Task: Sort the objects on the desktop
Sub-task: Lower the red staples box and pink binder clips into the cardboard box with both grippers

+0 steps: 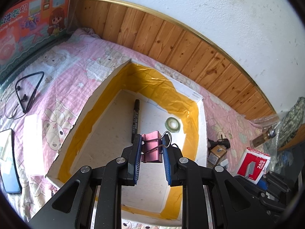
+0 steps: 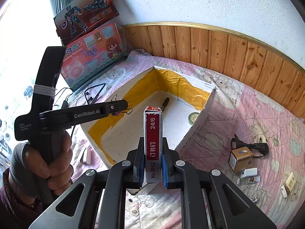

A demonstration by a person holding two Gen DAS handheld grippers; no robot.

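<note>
- Phone (image 1: 9, 160), dark screen, lies at left edge of the quilt (image 1: 80, 72) (pink, bear print); just beside it, a white block (image 1: 33, 143).
- Neckband earphones (image 1: 28, 93), black, w/ thin cable, on quilt near its far-left corner, below the toy boxes.
- Toy washing-machine box (image 2: 93, 55) leans at far-left corner of quilt; robot toy box (image 2: 85, 13) stacked on top of it.
- A hand (image 2: 51, 164) grips the handle of the left gripper (image 1: 152, 148). Jaws closed on a pink binder clip (image 1: 151, 147), blue pads pressing its two sides, wire handles sticking out to the right; clip hangs above the box interior, apart from its floor.
- White foam box (image 1: 202, 133), inner walls lined w/ yellow tape, sits mid-quilt. Inside: black marker (image 1: 135, 120) on floor centre, green tape roll (image 1: 172, 125) near right wall; the two well apart.
- Right gripper (image 2: 152, 164): jaws clamped on a red staples box (image 2: 152, 139) marked "24/6", held upright, its top end over the foam box's near rim.
- Right of foam box, on quilt: dark glasses (image 2: 251, 145) touching a small brown carton (image 2: 240, 158); near them a white pack (image 2: 248, 172) and a small tube (image 2: 247, 180).
- Near right edge of quilt: a yellow-white packet (image 2: 288, 185).
</note>
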